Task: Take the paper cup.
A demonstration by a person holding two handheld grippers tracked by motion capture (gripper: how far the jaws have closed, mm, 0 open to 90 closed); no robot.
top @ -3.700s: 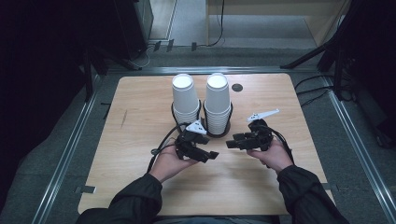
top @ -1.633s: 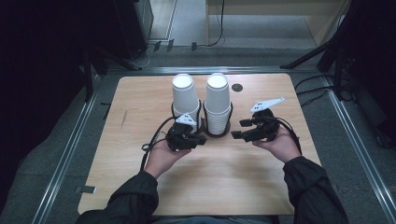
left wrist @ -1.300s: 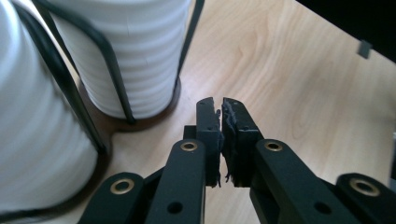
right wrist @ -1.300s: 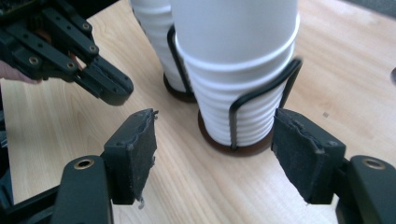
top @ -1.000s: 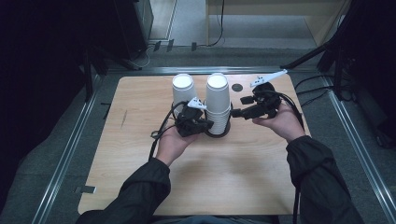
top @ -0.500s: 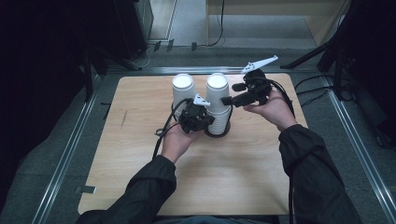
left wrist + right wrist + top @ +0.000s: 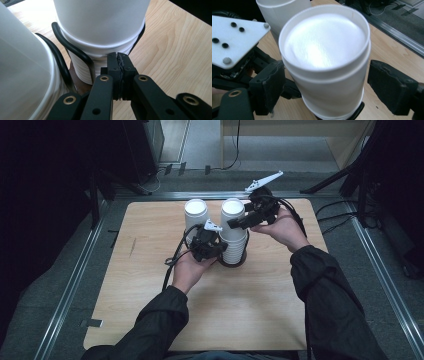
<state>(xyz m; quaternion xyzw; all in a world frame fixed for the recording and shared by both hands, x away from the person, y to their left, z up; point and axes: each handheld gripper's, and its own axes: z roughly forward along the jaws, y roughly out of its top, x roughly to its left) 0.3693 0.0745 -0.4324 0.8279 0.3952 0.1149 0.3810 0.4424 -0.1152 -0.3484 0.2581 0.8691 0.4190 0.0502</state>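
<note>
We see the right gripper (image 7: 239,223) risen since a second ago to the top of the right cup stack (image 7: 233,214), at twelve o'clock on the table (image 7: 150,285); its jaws have just been opening and now straddle the top cup (image 7: 324,57) without touching. The left gripper (image 7: 117,62), jaws shut on nothing, presses against the stack's base – we judge a cup lift is next

Count of items on the counter (image 7: 150,295):

Stacks of white paper cups: two, a left stack (image 7: 196,217) and a right stack (image 7: 233,227), standing side by side. The number of cups in each stack cannot be told, though the rims of many nested cups show at the base of the right one.

Black wire holder (image 7: 61,60) around the bases of the stacks: one.

Grippers: two, a left gripper (image 7: 216,251) and a right gripper (image 7: 239,223).

Wooden counter: one.
</note>
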